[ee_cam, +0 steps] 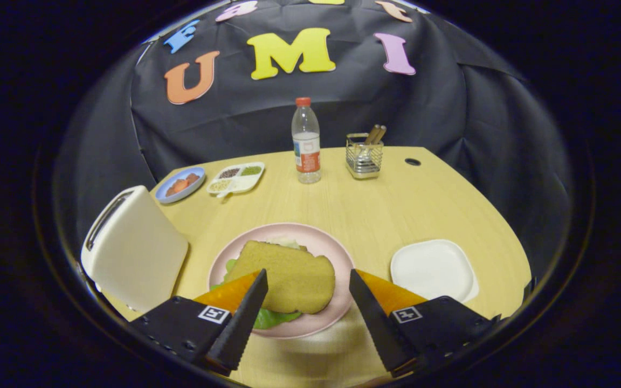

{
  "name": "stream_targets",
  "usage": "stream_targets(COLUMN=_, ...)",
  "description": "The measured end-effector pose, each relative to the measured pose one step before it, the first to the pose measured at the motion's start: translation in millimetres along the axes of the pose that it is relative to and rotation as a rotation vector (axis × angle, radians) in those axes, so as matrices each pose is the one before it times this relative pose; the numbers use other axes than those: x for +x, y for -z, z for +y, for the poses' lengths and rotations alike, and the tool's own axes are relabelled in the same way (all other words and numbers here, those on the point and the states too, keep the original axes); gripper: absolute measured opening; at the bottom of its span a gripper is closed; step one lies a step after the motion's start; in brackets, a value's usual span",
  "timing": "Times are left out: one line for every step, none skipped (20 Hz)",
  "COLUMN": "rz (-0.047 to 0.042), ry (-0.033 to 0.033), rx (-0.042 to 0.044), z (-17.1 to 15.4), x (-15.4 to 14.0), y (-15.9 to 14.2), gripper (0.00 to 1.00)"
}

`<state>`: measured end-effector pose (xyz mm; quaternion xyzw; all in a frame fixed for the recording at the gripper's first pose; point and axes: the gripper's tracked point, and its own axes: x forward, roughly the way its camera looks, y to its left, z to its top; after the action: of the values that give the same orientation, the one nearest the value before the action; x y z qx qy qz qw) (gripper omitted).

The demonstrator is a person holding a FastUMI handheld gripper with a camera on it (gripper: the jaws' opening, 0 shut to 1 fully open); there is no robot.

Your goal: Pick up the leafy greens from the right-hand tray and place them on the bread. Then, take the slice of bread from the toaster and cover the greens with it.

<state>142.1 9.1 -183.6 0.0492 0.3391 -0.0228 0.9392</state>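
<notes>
Gripper (308, 280): jaws spread wide apart, nothing clamped between them. Both fingers reach forward and angle slightly inward toward their tips, roughly symmetrical. Left fingertip (259, 280) and right fingertip sit at about the same height. Serrated inner faces turned toward each other. Pose level, tilted down toward the surface (397, 205).

Pale wooden table (375, 215), set with dishes.
Carrying a round pink plate (337, 253), square white tray (433, 269), white toaster (135, 250), clear plastic water bottle (306, 141), wire mesh utensil holder (364, 156), divided white dish (236, 178), small blue plate (181, 184).
</notes>
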Motion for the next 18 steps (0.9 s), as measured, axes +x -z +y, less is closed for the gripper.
stream_targets(rz=-0.04354, ry=-0.01105, rx=-0.00010, z=1.66, x=-14.48, y=-7.29, gripper=0.98)
stream_targets(rz=-0.04783, ry=0.00507, rx=0.00298, z=-1.02, x=-14.93, y=-8.19, gripper=0.97)
stream_targets(rz=-0.04847, ry=-0.00049, rx=-0.00064, z=0.45, x=-15.32, y=-9.21, gripper=0.97)
stream_targets(rz=-0.05693, ry=-0.00775, rx=-0.00074, z=4.02, x=-17.17, y=-12.28, gripper=0.97)
stream_targets(rz=-0.05691, ry=-0.00122, rx=-0.00435, z=2.08, x=-15.82, y=-14.50, gripper=0.97)
stream_targets(rz=-0.05368, ry=-0.00021, rx=-0.00909, z=-0.12, x=-16.80, y=-12.63, gripper=0.97)
stream_targets(rz=-0.04022, ry=-0.01285, rx=-0.00828, z=2.91, x=-15.50, y=-12.02, gripper=0.97)
stream_targets(rz=-0.03142, ry=-0.00025, rx=-0.01499, z=1.36, x=-14.81, y=-8.52, gripper=0.96)
stream_targets(rz=-0.03001, ry=0.00594, rx=-0.01607, z=-1.45, x=-14.33, y=-6.76, gripper=0.96)
stream_targets(rz=-0.02759, ry=0.01013, rx=-0.01690, z=-1.13, x=-12.97, y=-6.52, gripper=0.96)
stream_targets(rz=-0.02557, ry=0.01266, rx=-0.01582, z=-2.66, x=-11.97, y=-4.55, gripper=0.96)
stream_targets(rz=-0.02525, ry=0.01183, rx=-0.01360, z=-2.17, x=-9.38, y=-5.46, gripper=0.96)
stream_targets(rz=-0.02394, ry=0.01350, rx=-0.01383, z=-2.13, x=-7.24, y=-4.69, gripper=0.96)
stream_targets(rz=-0.02890, ry=0.01039, rx=-0.01687, z=-2.20, x=-7.57, y=-1.73, gripper=0.96)
stream_targets(rz=-0.03260, ry=-0.00673, rx=-0.01586, z=1.22, x=-4.45, y=-3.15, gripper=0.96)
stream_targets(rz=-0.02661, ry=-0.02192, rx=-0.01121, z=5.51, x=-3.08, y=-0.13, gripper=0.96)
stream_targets(rz=-0.00122, ry=0.00183, rx=-0.00601, z=0.27, x=-2.25, y=3.62, gripper=0.96)
stream_targets(rz=-0.00581, ry=0.02900, rx=-0.00532, z=-7.07, x=-4.96, y=6.74, gripper=0.96)
